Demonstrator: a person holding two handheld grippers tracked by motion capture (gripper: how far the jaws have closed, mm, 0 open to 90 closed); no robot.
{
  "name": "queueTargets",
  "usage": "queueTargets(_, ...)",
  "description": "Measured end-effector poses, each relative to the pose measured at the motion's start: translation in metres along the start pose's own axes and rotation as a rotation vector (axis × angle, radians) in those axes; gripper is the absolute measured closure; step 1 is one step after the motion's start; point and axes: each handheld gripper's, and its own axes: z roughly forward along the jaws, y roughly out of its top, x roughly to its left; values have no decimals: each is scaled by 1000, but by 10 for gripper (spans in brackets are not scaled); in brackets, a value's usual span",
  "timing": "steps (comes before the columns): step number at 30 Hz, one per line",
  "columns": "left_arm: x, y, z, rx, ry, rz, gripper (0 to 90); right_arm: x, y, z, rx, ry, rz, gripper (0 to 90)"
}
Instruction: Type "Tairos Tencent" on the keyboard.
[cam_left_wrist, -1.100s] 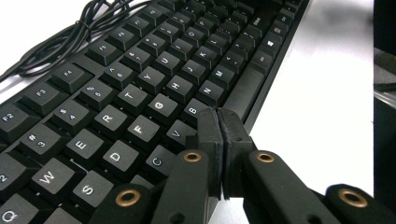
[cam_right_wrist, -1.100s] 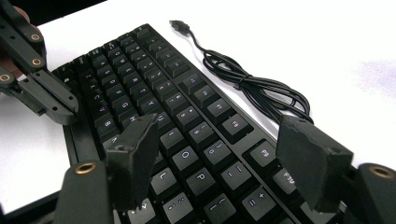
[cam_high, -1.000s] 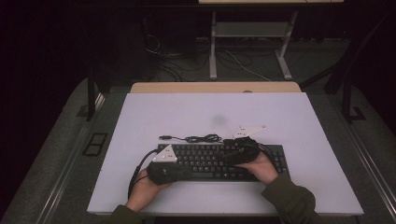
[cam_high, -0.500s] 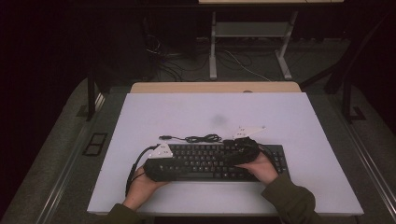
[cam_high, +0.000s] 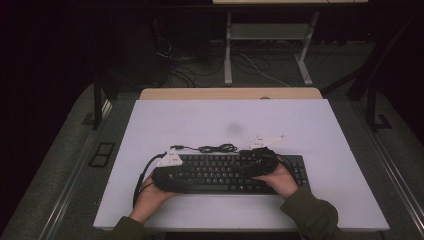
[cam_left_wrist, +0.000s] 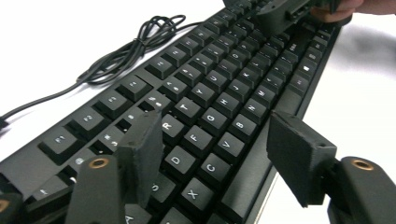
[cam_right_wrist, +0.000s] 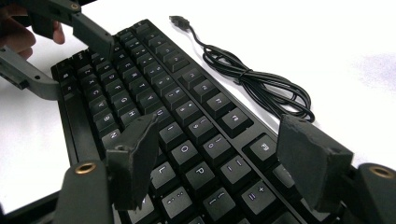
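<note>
A black keyboard (cam_high: 220, 175) (cam_left_wrist: 219, 93) (cam_right_wrist: 154, 93) lies flat near the front of the white table (cam_high: 225, 120). Its black cable (cam_high: 210, 148) (cam_left_wrist: 126, 51) (cam_right_wrist: 252, 79) is coiled loose behind it. My left gripper (cam_high: 186, 181) (cam_left_wrist: 215, 135) sits low over the keyboard's left end, pointing along the keys. Its jaws have just been opening and stand apart, one pad over the letter keys, the other past the front edge, neither pressing. My right gripper (cam_high: 246, 167) (cam_right_wrist: 217, 135) hovers open over the right-hand keys, facing the left gripper (cam_right_wrist: 77, 67).
The cable's plug (cam_right_wrist: 177, 19) lies free on the table behind the keyboard. White table surface stretches behind and to both sides. A wooden edge (cam_high: 230, 93) borders the far side, with metal legs (cam_high: 228, 55) and floor cables beyond. The table's front edge is just below the hands.
The left hand has shifted slightly at the keyboard's left end. The right hand and the keyboard have kept still.
</note>
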Motion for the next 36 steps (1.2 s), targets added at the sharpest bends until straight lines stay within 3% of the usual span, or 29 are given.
queueTargets(11, 6, 0, -1, -14, 20, -16, 279, 1, -2, -3, 3, 7, -6, 314)
queueTargets(19, 8, 0, 0, -17, 26, -15, 263, 0, -5, -8, 8, 27, 0, 387)
queueTargets(27, 8, 0, 1, -11, 27, -10, 248, -1, -11, -22, 10, 47, -2, 522)
queueTargets(36, 8, 0, 1, -14, 31, -9, 239, 5, -19, -39, 17, 53, -37, 783)
